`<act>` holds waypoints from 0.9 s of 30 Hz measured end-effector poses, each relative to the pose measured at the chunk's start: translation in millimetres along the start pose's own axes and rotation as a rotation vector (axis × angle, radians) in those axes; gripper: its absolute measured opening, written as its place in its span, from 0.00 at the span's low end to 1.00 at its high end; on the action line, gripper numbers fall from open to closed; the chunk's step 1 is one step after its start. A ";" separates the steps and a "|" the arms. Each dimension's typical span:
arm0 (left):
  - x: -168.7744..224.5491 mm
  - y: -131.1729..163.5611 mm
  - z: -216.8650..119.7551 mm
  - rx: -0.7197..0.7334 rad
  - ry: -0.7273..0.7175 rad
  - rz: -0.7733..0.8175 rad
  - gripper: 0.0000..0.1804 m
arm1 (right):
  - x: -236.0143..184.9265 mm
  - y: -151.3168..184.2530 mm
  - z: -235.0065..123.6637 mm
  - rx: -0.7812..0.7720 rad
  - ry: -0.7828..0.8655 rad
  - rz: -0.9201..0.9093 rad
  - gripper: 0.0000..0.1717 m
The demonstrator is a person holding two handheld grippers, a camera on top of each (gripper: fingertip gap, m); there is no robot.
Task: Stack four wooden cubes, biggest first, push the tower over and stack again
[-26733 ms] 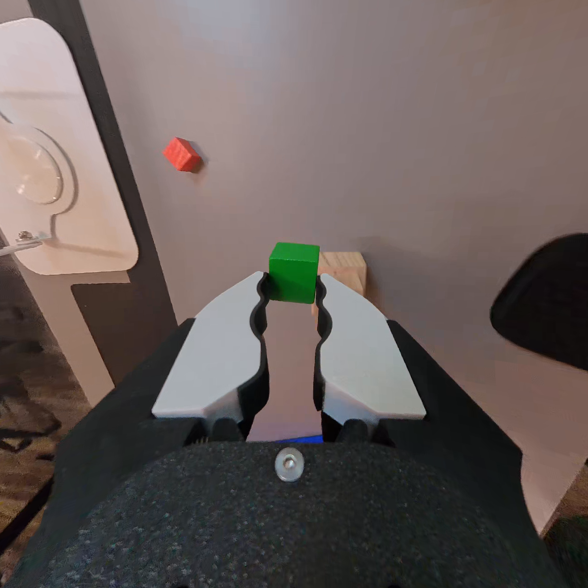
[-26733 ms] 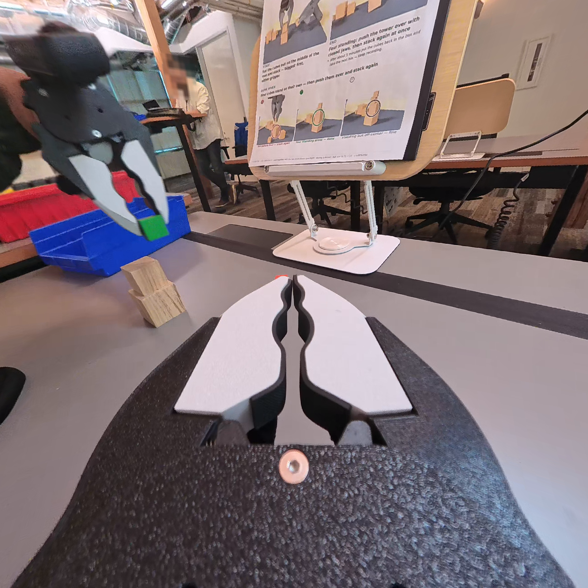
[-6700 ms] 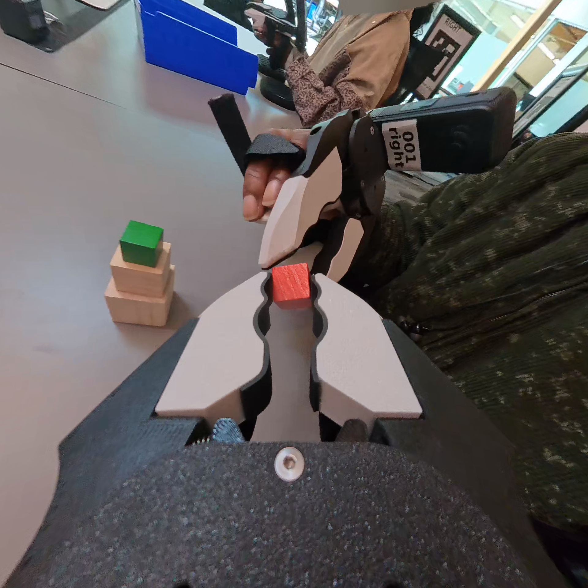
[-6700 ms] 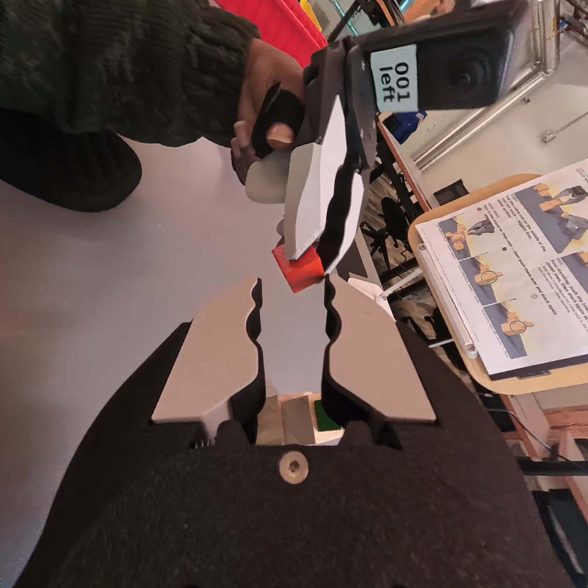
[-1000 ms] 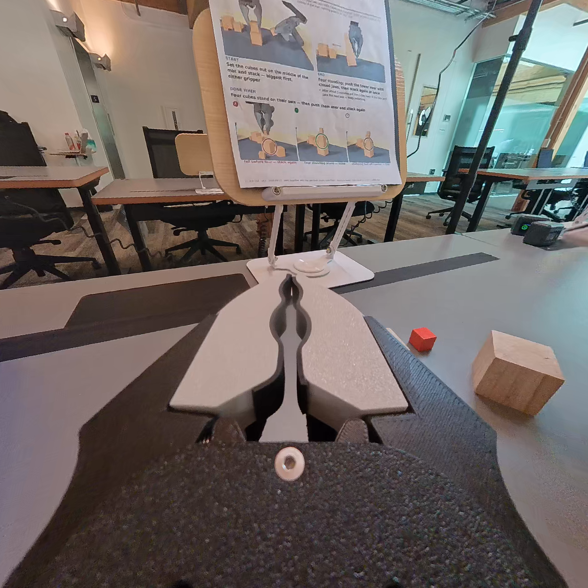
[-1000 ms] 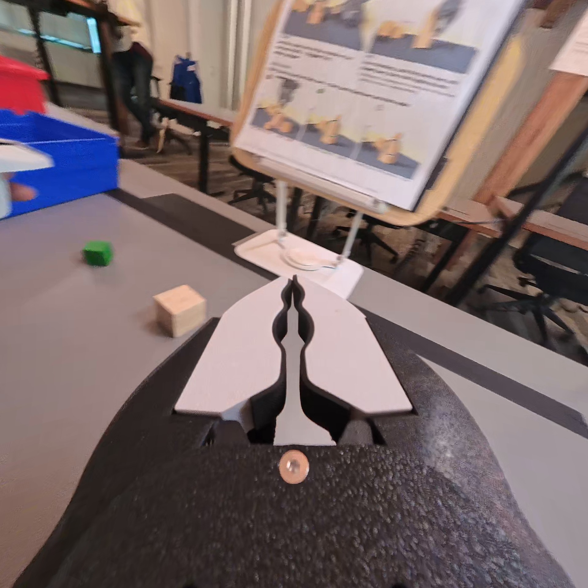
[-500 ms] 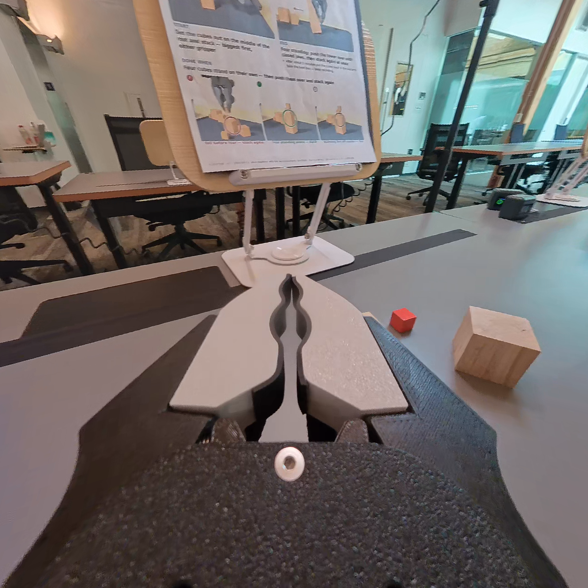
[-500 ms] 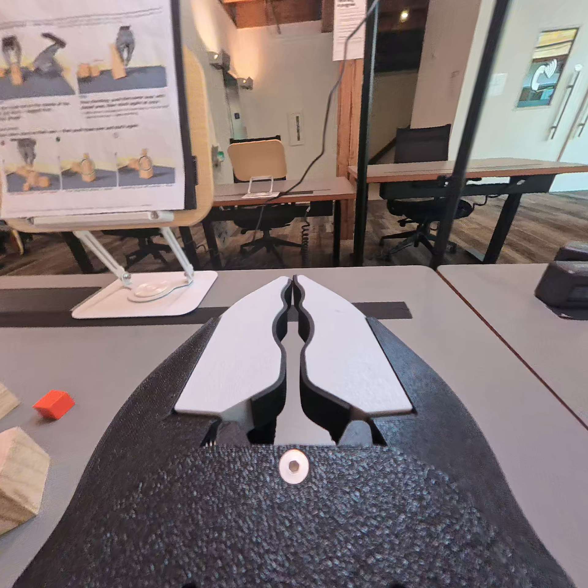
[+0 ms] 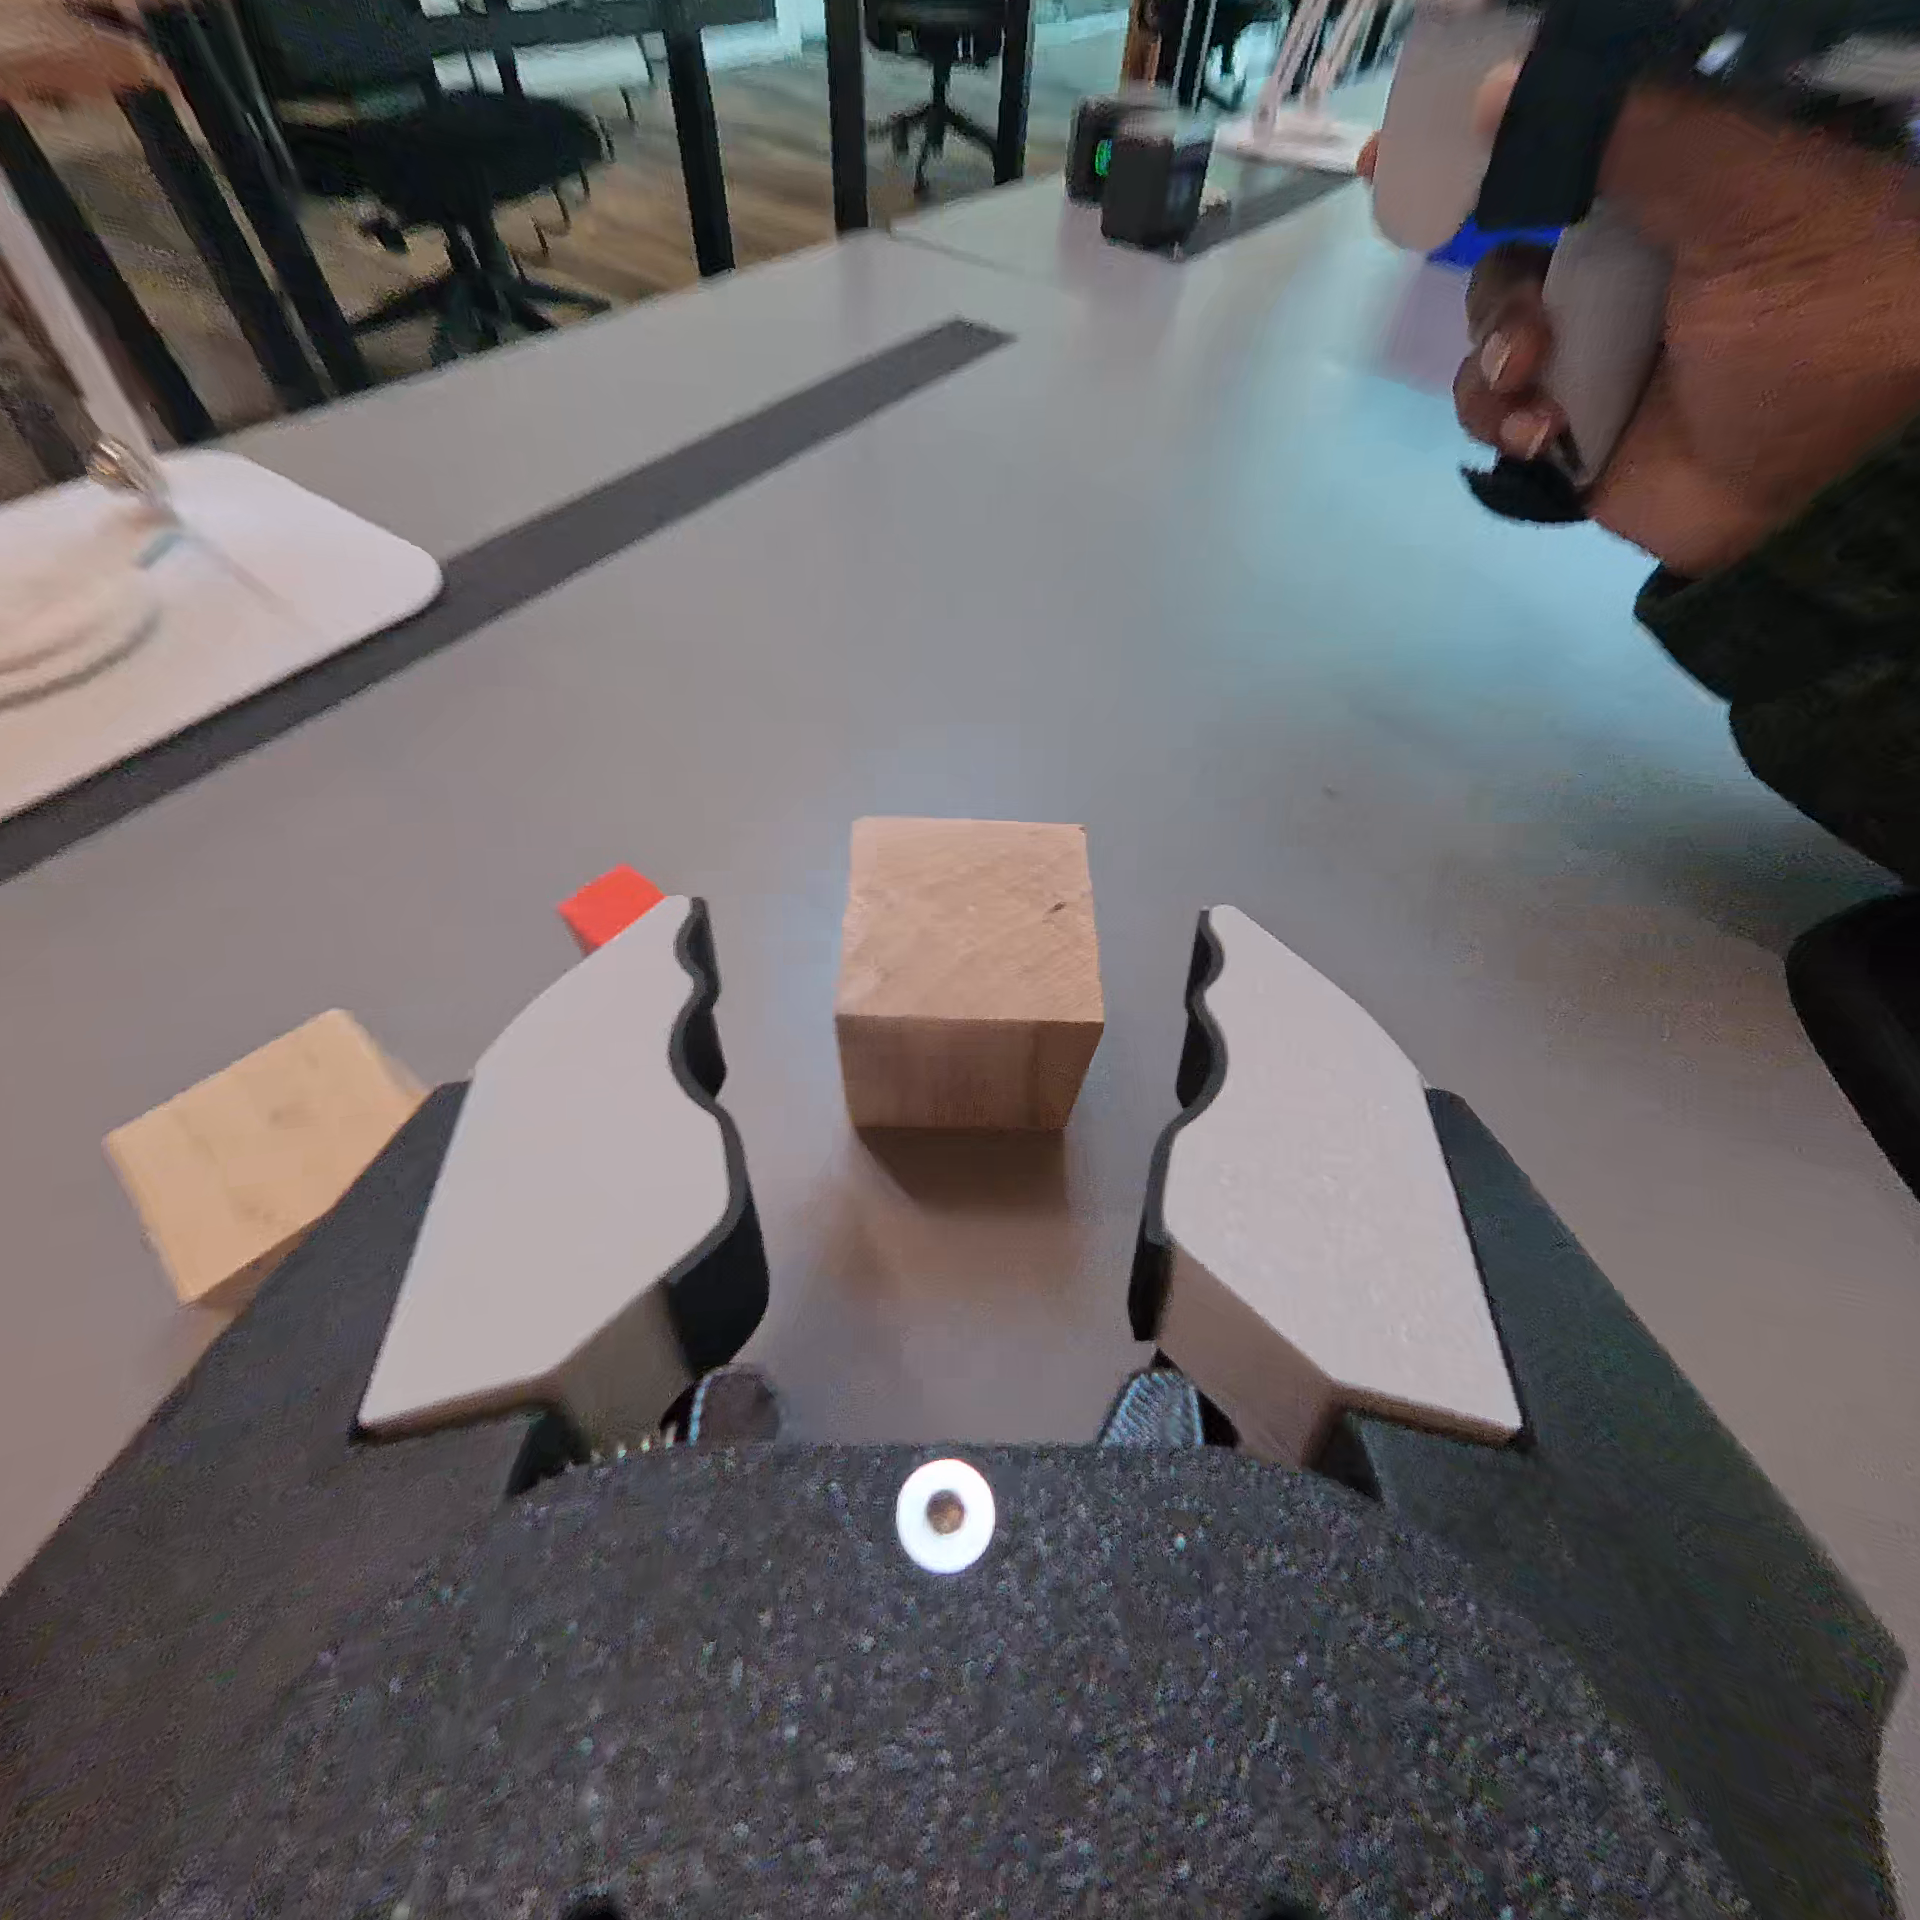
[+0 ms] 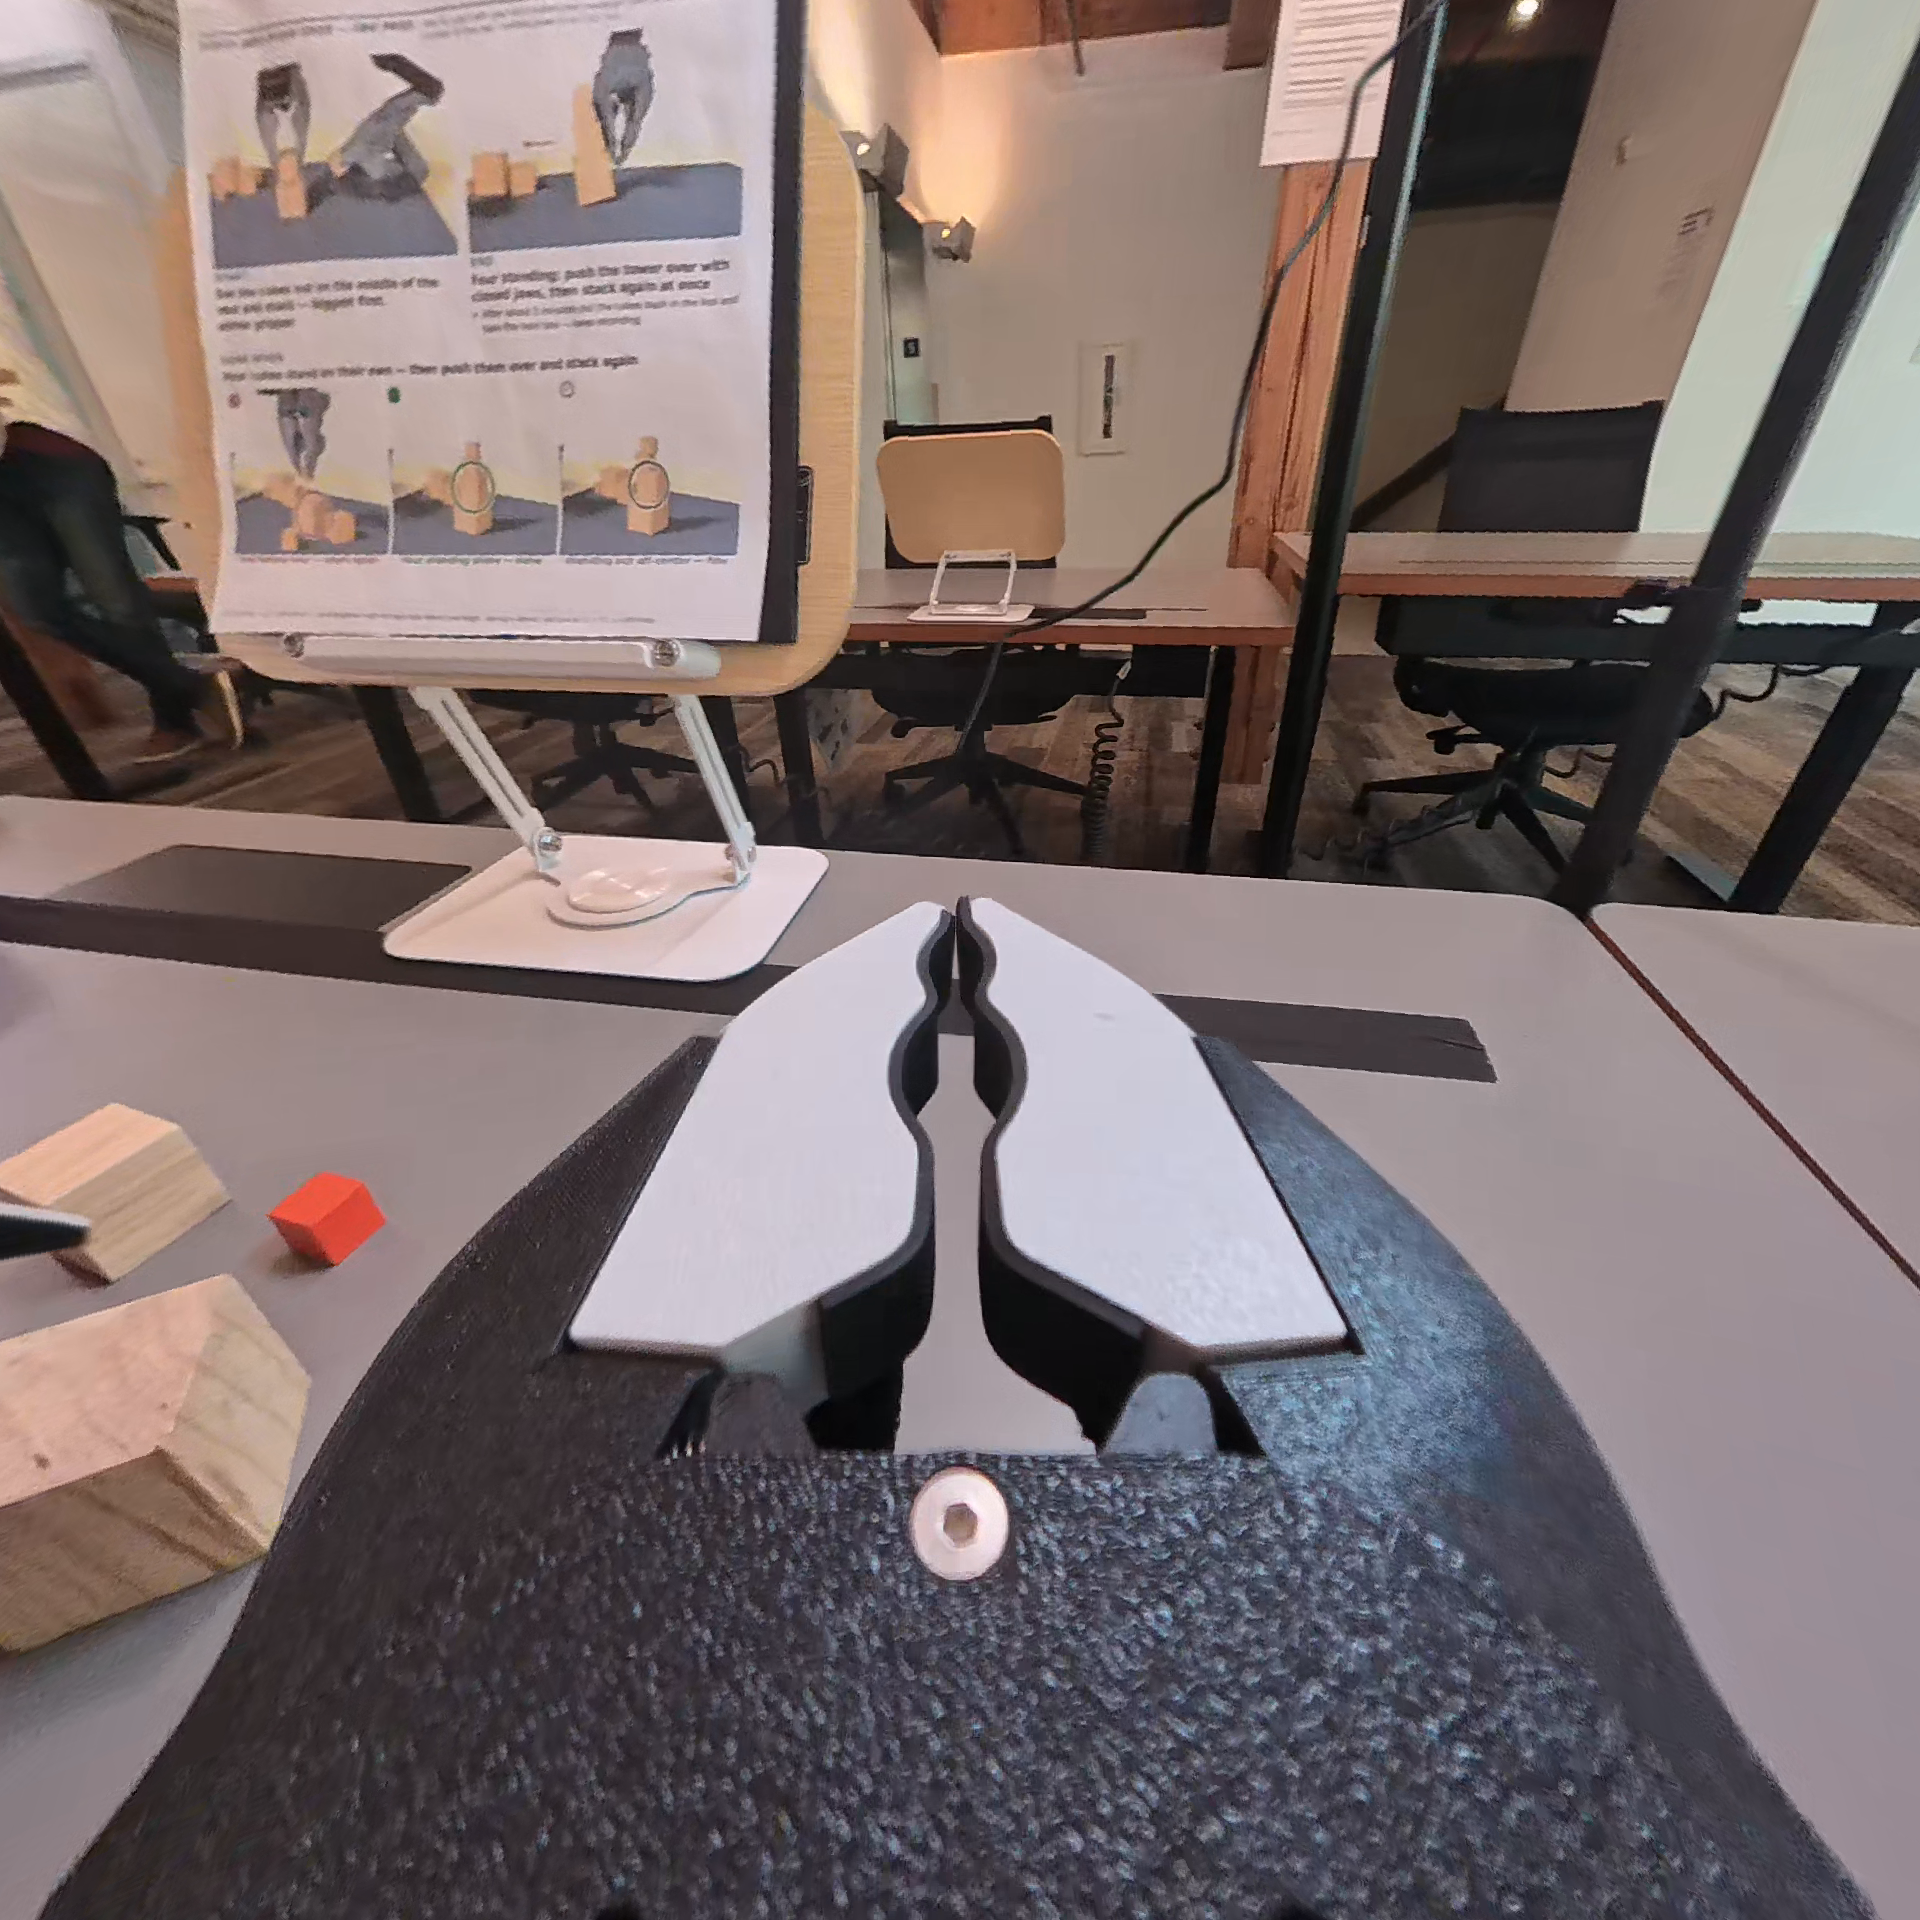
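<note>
Two wooden cubes show in the left wrist view: the bigger wooden cube point(image 9: 966, 977) stands on the grey surface point(image 9: 1143, 582) between the spread fingers of the left claw point(image 9: 948, 914), clear gaps on both sides, neither pad touching. The smaller wooden cube point(image 9: 260, 1143) lies left of the claw, and a red cube point(image 9: 608, 902) peeks from behind the left fingertip point(image 9: 665, 925). Top right, a hand point(image 9: 1704, 343) in a dark green sleeve grips the other tool's handle, blurred. No brand is readable here.

Right wrist view: right claw point(image 10: 956, 906) is pressed together, pinching nothing, level above the surface. At left lie both wooden cubes and the red cube. An instruction sheet point(image 10: 478, 301) with printed text and pictures stands on a white stand point(image 10: 613, 914).
</note>
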State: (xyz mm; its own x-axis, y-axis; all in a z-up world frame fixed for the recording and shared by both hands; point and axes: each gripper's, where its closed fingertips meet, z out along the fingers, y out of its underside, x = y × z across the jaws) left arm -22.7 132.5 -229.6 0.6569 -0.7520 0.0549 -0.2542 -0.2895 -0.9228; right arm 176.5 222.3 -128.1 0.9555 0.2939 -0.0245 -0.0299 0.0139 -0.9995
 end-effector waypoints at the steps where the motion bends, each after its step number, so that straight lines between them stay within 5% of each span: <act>1: 2.3 6.1 7.7 -0.048 0.004 0.000 0.50 | -2.2 0.2 0.3 -0.002 -0.007 -0.005 0.00; 3: 3.7 19.5 19.4 -0.139 -0.002 0.017 0.50 | -6.0 0.7 0.7 -0.005 -0.020 -0.011 0.00; 6: 0.8 33.5 24.2 -0.222 -0.018 0.124 0.33 | -9.7 1.5 1.0 -0.011 -0.039 -0.013 0.00; 16: -18.1 15.7 -57.5 -0.023 0.382 0.233 0.33 | -9.3 -3.8 -2.5 0.003 -0.065 0.012 0.00; 27: -54.2 69.4 -82.4 -0.197 0.453 0.236 0.33 | -30.1 4.7 0.8 -0.027 -0.154 -0.031 0.00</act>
State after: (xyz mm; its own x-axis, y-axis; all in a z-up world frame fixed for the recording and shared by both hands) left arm -134.4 104.3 -265.1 0.2055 -0.9772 0.0543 -0.5145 -0.1551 -0.8434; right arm 147.5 214.2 -132.0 0.8994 0.4370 0.0078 0.0088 -0.0002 -1.0000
